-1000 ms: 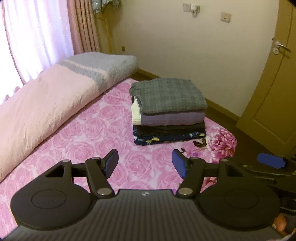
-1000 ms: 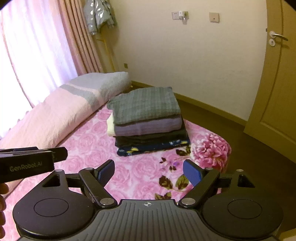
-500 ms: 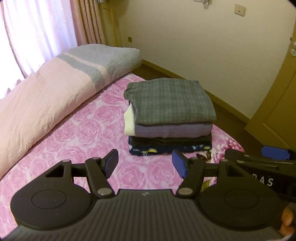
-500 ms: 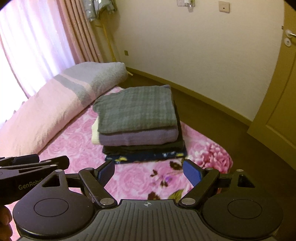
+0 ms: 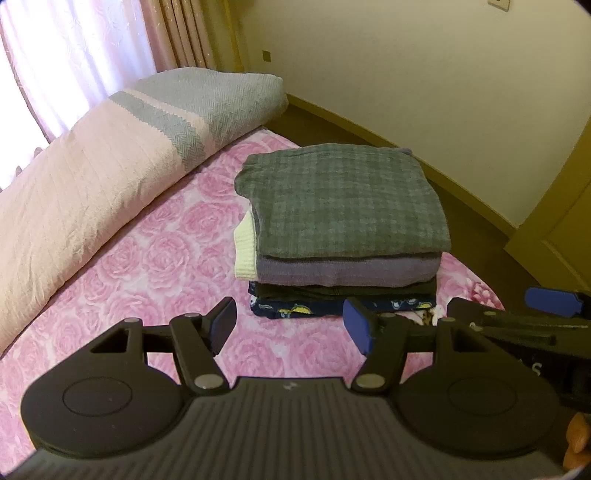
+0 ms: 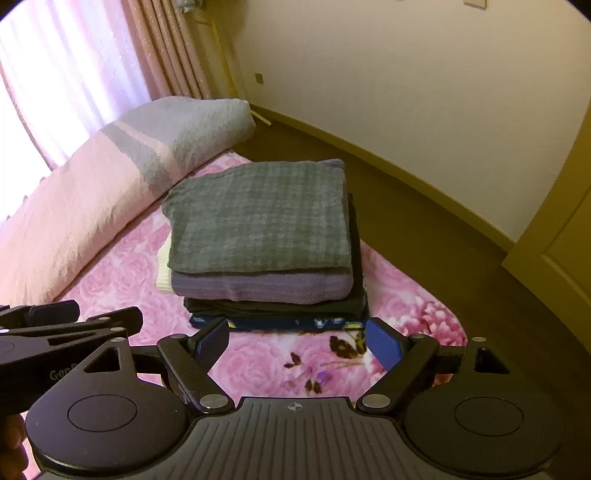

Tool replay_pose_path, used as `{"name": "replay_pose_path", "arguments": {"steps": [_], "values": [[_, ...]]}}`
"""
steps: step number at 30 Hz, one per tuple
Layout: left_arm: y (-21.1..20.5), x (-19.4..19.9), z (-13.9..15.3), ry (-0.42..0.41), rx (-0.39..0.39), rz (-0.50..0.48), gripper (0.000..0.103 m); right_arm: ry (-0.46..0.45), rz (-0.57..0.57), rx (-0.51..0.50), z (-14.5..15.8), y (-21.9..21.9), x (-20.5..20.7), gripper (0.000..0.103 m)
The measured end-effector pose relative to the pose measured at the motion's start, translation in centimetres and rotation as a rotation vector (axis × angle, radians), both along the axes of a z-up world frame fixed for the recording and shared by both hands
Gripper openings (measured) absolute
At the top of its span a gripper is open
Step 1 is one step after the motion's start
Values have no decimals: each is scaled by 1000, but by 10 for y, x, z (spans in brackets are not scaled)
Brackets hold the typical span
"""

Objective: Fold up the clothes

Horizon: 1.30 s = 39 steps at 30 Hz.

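The bed (image 5: 155,258), spread with a pink rose-print cover, fills the ground ahead of both claws. A long pink quilt (image 5: 85,192) with a grey striped end runs along its far left side, under the curtain (image 5: 184,33), well to the left of both claws. Beyond it all are a cream wall (image 6: 406,92) and a strip of dark floor (image 6: 461,251); a door (image 5: 561,229) shows at the right edge.

Dead ahead sits the stack (image 5: 343,229) of folded clothes, squared up on the bed and just past the fingertips in both views. On top is a grey checked piece (image 6: 258,218), then a purple one (image 6: 262,286), then a dark one (image 6: 273,306), and a navy print (image 5: 332,306) lies at the bottom. A cream edge (image 5: 245,247) pokes out on the stack's left side.

The left claw (image 5: 290,325) hangs low in front of the stack, jaws spread wide, nothing between the blue pads. The right claw (image 6: 295,341) does the same, jaws parted and empty, pointed at the stack's near face. The two sit side by side: from the left view the right claw shows at the right edge, and from the right view the left claw pokes in at the left. Neither touches the clothes. A bit of a hand (image 6: 13,446) shows at the lower left corner of the right view.
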<state>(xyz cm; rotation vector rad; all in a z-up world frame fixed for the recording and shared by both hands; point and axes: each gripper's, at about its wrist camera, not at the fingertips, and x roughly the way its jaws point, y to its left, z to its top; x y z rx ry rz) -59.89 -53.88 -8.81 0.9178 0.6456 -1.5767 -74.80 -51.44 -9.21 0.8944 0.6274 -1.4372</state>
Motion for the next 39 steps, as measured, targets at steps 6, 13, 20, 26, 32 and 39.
{"name": "replay_pose_path", "arguments": {"steps": [6, 13, 20, 26, 32, 39], "values": [[-19, -10, -8, -19, 18, 10, 61, -11, 6, 26, -11, -20, -9, 84], [-38, -17, -20, -27, 46, 8, 61, -19, 3, 62, -24, -39, -17, 84], [-53, -18, -29, -29, 66, 0, 61, -25, -5, 92, -35, -53, -21, 84], [-61, -16, -31, -26, 66, -5, 61, -20, -11, 103, -39, -61, -21, 84], [-63, -11, -31, -24, 68, -3, 60, -14, -16, 107, -40, -63, -17, 84], [-57, -7, -28, -16, 64, -9, 61, -8, -20, 108, -38, -56, -13, 84]]}}
